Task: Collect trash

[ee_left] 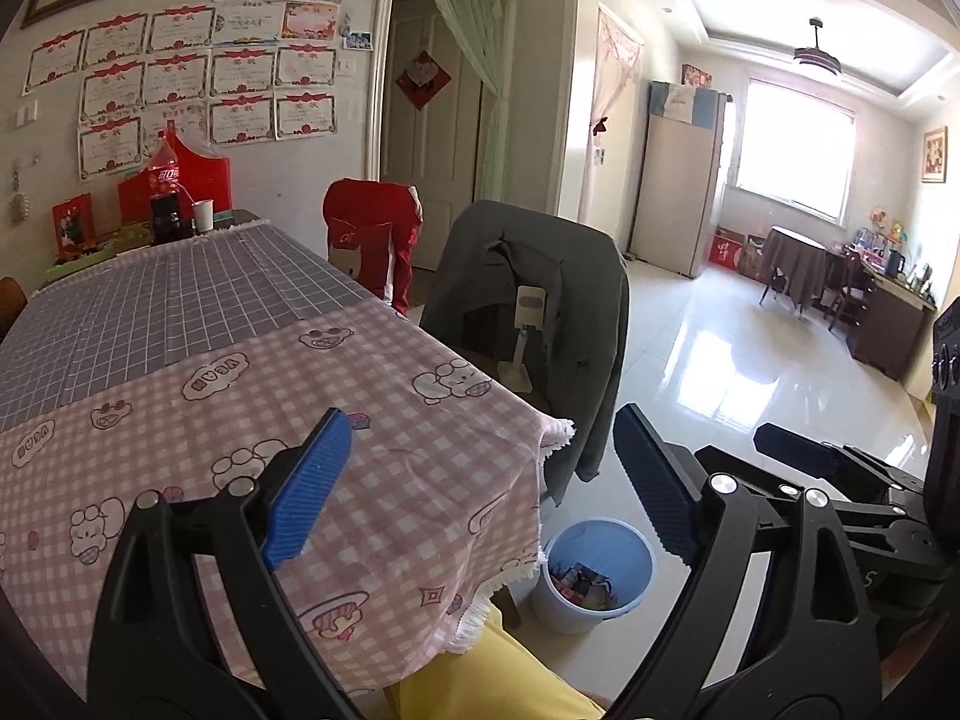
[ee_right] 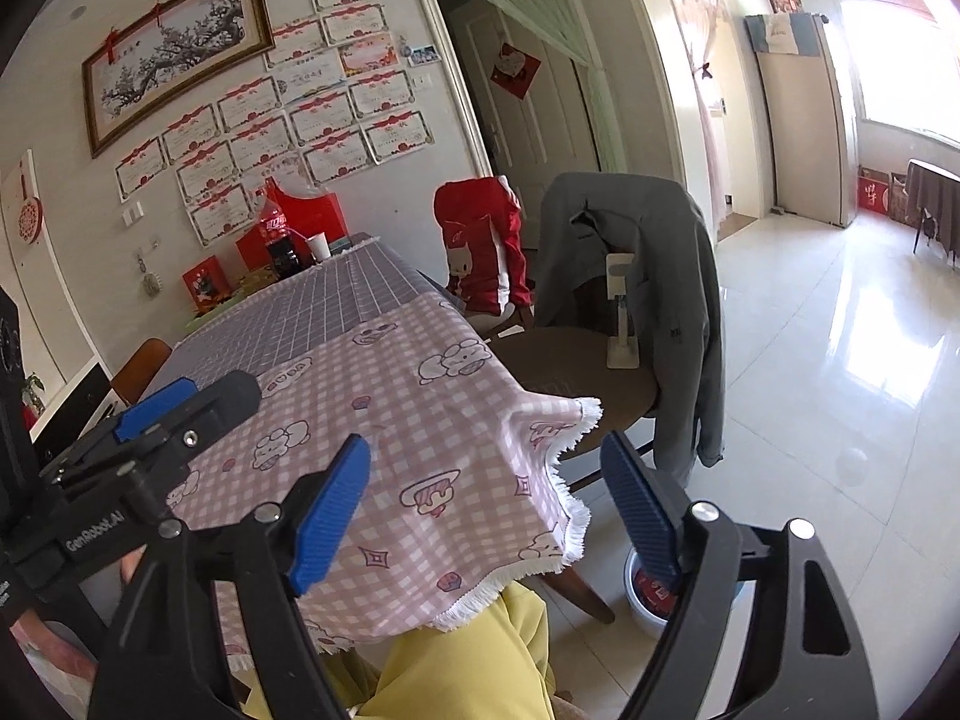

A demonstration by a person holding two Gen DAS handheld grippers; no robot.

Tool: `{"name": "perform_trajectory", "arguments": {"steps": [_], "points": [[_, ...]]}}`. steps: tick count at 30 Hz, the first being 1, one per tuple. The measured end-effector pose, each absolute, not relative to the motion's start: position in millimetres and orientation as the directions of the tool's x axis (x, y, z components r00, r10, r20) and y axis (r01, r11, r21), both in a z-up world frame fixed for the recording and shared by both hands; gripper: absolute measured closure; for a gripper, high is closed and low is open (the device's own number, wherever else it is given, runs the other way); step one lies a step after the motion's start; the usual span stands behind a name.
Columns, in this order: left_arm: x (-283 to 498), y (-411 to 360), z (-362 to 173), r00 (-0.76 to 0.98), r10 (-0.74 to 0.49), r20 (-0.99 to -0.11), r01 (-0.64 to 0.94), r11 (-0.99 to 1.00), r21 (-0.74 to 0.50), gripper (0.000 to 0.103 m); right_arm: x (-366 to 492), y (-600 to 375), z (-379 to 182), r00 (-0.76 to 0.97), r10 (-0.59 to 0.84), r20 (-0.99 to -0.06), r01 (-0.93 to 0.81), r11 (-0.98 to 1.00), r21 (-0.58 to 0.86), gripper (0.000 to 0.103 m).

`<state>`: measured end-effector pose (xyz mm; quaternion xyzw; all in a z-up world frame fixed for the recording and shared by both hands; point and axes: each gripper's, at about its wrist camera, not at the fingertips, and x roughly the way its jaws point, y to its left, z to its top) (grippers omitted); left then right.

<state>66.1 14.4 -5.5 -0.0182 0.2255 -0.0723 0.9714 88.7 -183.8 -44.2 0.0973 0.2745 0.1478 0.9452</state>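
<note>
Several colourful wrappers fill blue bin (ee_left: 600, 576).

Bin (ee_right: 645, 606) mostly hidden behind right hand-held gripper (ee_right: 486, 516); contents unclear.

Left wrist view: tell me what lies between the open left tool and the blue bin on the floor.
The fringed corner of the pink tablecloth hangs between the left tool and the bin; past it is bare floor. The left wrist view shows it.

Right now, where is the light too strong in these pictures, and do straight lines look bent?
Left wrist view: the window is blown out and the floor glares. Right wrist view: the window is overexposed too; the door frame curves from fisheye distortion.
</note>
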Motion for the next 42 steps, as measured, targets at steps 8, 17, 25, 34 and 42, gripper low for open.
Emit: {"name": "perform_trajectory", "arguments": {"steps": [8, 17, 25, 34, 42], "points": [[51.9, 15.7, 1.8, 0.909, -0.095, -0.405, 0.076, 0.995, -0.061, 0.013, 82.7, -184.8, -41.9, 0.808, 0.338, -0.483, -0.236, 0.936, 0.260, 0.024], [45.5, 17.0, 6.9, 0.916, -0.066, -0.396, 0.046, 0.997, -0.060, 0.011, 77.5, -185.6, -35.8, 0.817, 0.340, -0.465, -0.246, 0.936, 0.253, 0.022], [52.0, 21.3, 4.6, 0.903, -0.084, -0.421, 0.059, 0.996, -0.073, 0.010, 84.1, -178.9, -37.2, 0.812, 0.318, -0.489, -0.227, 0.945, 0.237, 0.022], [51.8, 25.8, 6.4, 0.907, -0.094, -0.411, 0.068, 0.995, -0.077, 0.009, 85.7, -172.0, -34.0, 0.817, 0.301, -0.492, -0.217, 0.951, 0.221, 0.021], [51.6, 25.5, 7.6, 0.905, -0.107, -0.411, 0.077, 0.993, -0.090, 0.008, 85.2, -171.3, -33.6, 0.820, 0.290, -0.493, -0.209, 0.954, 0.214, 0.021]]}}
